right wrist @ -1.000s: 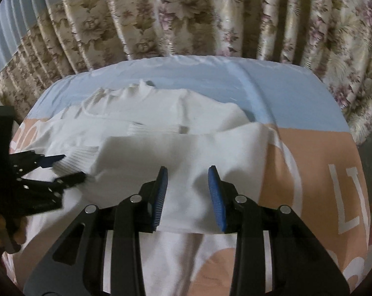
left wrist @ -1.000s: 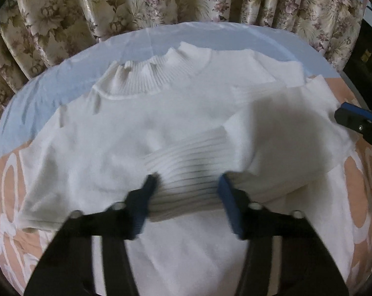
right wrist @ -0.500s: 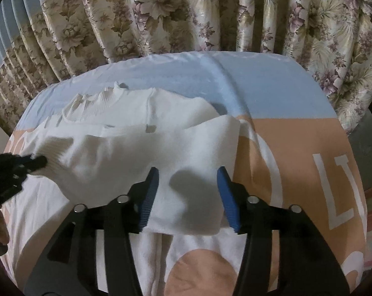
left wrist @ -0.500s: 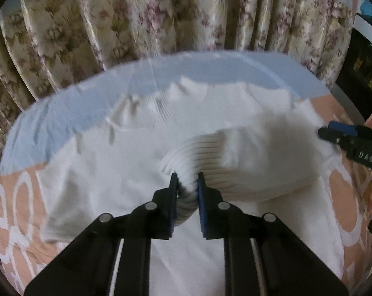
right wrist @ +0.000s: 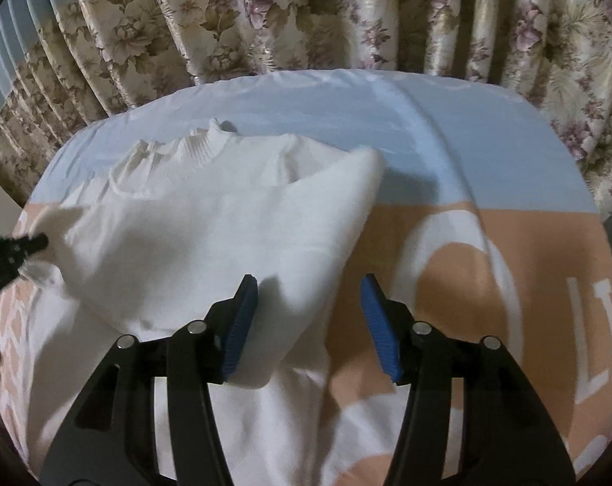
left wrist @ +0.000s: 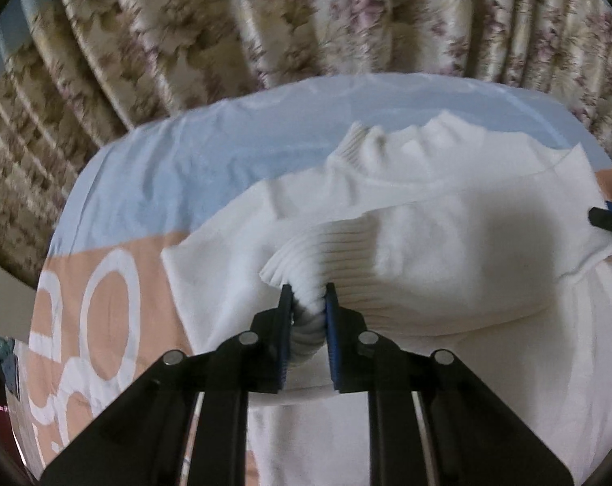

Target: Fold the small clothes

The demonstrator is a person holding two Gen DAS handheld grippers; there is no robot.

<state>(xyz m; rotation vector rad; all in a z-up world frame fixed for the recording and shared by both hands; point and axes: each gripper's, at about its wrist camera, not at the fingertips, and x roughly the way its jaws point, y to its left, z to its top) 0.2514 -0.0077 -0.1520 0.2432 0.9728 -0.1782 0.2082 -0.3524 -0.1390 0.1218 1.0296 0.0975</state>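
Sweater, white with a ribbed collar, lies spread on a bedsheet of pale blue and peach, collar toward the far edge by the floral curtain. Left gripper is clamped on the ribbed cuff of a sleeve folded across the body. Right gripper stands parted at the sleeve's other end, pads pressing nothing.

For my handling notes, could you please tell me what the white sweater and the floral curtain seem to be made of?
White sweater: soft matte knit, probably cotton or acrylic; ribbed cuff and collar show. Floral curtain: woven cloth with satin sheen, likely polyester; glossy pleats.
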